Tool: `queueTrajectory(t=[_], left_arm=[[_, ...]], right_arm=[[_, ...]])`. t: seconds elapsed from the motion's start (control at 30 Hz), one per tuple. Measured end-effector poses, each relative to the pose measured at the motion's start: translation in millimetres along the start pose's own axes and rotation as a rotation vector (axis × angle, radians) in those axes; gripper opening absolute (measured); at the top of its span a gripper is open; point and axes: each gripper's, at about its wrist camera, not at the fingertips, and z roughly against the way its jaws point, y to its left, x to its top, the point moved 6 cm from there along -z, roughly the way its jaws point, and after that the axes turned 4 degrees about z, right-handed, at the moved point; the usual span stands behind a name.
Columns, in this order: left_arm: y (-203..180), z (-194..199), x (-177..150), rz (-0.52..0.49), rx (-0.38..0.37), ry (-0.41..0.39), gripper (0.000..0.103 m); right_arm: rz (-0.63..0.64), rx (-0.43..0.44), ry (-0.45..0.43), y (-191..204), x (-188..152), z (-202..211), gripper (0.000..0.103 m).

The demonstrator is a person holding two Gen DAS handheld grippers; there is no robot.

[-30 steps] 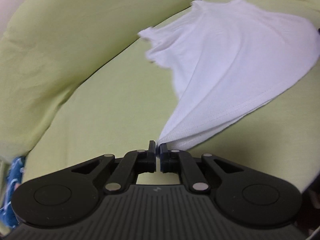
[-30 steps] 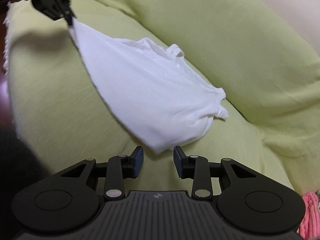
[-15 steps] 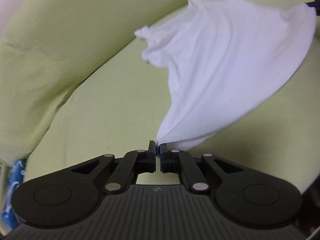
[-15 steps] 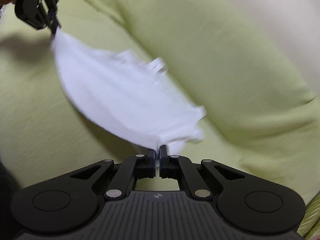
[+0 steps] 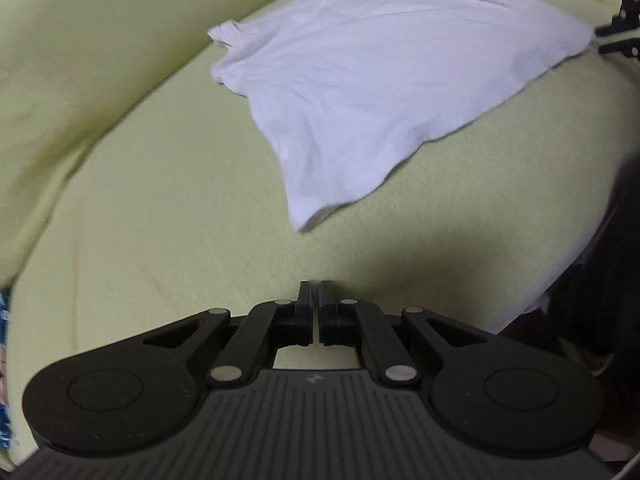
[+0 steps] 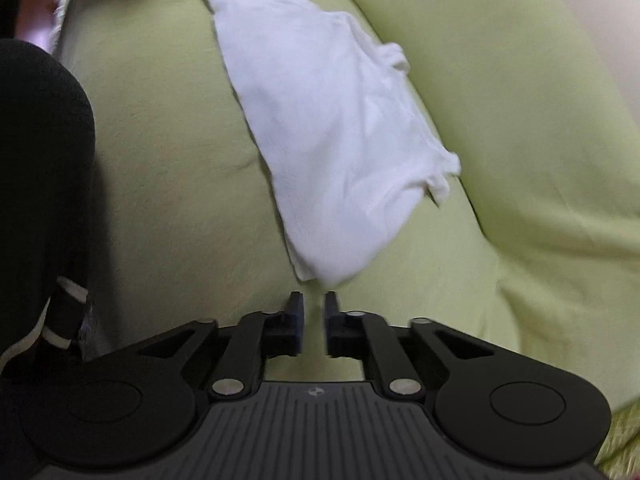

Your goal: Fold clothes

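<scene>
A white T-shirt (image 5: pixel 380 92) lies spread flat on the light green sofa seat (image 5: pixel 160 220); it also shows in the right wrist view (image 6: pixel 332 148). My left gripper (image 5: pixel 315 292) is shut and empty, hanging back from the shirt's near corner. My right gripper (image 6: pixel 313 304) is slightly open and empty, just short of the shirt's other hem corner. The right gripper's tip shows at the far right edge of the left wrist view (image 5: pixel 624 32).
The green back cushion (image 5: pixel 80 60) rises behind the shirt, also seen in the right wrist view (image 6: pixel 520 100). A dark-clothed leg (image 6: pixel 40 160) is at the seat's front edge. Blue patterned cloth (image 5: pixel 4 360) sits at the far left.
Both grippers let go of the shirt corners and pulled back. The shirt dropped from its lifted, stretched state to lie flat on the seat. The right jaws parted slightly.
</scene>
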Motion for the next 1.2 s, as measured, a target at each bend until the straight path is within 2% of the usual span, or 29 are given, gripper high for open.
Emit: queueTrajectory(t=[0.07, 0.1, 0.17, 0.3, 0.37, 0.4, 0.53, 0.6, 0.67, 0.73, 0.77, 0.8, 0.83, 0.87, 0.93, 1.07, 1.2], left_arm=[[5.1, 9.5, 3.8, 0.056, -0.036, -0.032, 0.008], [7.4, 13.4, 7.4, 0.073, -0.046, -0.057, 0.008], [13.3, 17.2, 16.1, 0.124, -0.081, -0.091, 0.014], [41.5, 14.6, 31.8, 0.409, -0.225, -0.108, 0.014], [55.5, 10.4, 35.3, 0.537, -0.287, -0.106, 0.026], [60.7, 4.9, 36.1, 0.583, -0.309, -0.094, 0.027], [74.8, -19.2, 36.5, 0.698, -0.334, -0.050, 0.028], [78.1, -27.7, 33.9, 0.744, -0.371, -0.034, 0.032], [75.1, -34.2, 33.6, 0.746, -0.398, -0.027, 0.041], [69.5, -34.1, 37.6, 0.710, -0.389, -0.032, 0.045], [66.3, -34.0, 40.0, 0.690, -0.384, -0.031, 0.043], [63.2, -34.4, 42.5, 0.669, -0.378, -0.028, 0.039], [61.0, -35.5, 44.9, 0.654, -0.376, -0.018, 0.013], [60.7, -35.9, 47.1, 0.660, -0.388, -0.004, 0.002], [63.7, -31.3, 51.4, 0.693, -0.426, 0.001, 0.002], [68.8, 4.5, 51.8, 0.663, -0.397, -0.065, 0.002], [60.7, 12.3, 36.3, 0.659, -0.392, -0.039, 0.002]], right_arm=[[-0.131, 0.015, -0.030, -8.5, -5.3, 6.8, 0.034], [-0.189, 0.039, -0.039, -12.9, -4.6, 7.7, 0.036], [-0.307, 0.086, -0.056, -21.9, -3.2, 9.5, 0.036], [-0.718, 0.245, -0.113, -53.5, -5.8, 13.2, 0.036], [-0.875, 0.312, -0.123, -63.6, -16.2, 4.9, 0.036], [-0.954, 0.346, -0.128, -68.9, -21.3, 0.8, 0.036], [-1.268, 0.480, -0.147, -91.3, -41.3, -15.2, 0.038], [-1.421, 0.547, -0.155, -103.0, -50.8, -23.1, 0.039], [-1.447, 0.585, -0.134, -100.0, -50.6, -33.2, 0.039], [-1.466, 0.607, -0.134, -93.7, -47.9, -40.5, 0.038], [-1.474, 0.616, -0.147, -92.4, -45.6, -42.8, 0.028], [-1.482, 0.636, -0.141, -91.8, -43.5, -46.1, 0.006], [-1.489, 0.655, -0.137, -92.5, -41.7, -47.4, 0.004], [-1.495, 0.671, -0.135, -93.6, -39.7, -48.3, 0.004], [-1.462, 0.649, -0.178, -106.5, -33.7, -36.1, 0.003], [-1.390, 0.614, -0.202, -138.3, -26.9, -0.9, 0.003], [-1.381, 0.606, -0.109, -129.5, -41.1, 10.7, 0.003]])
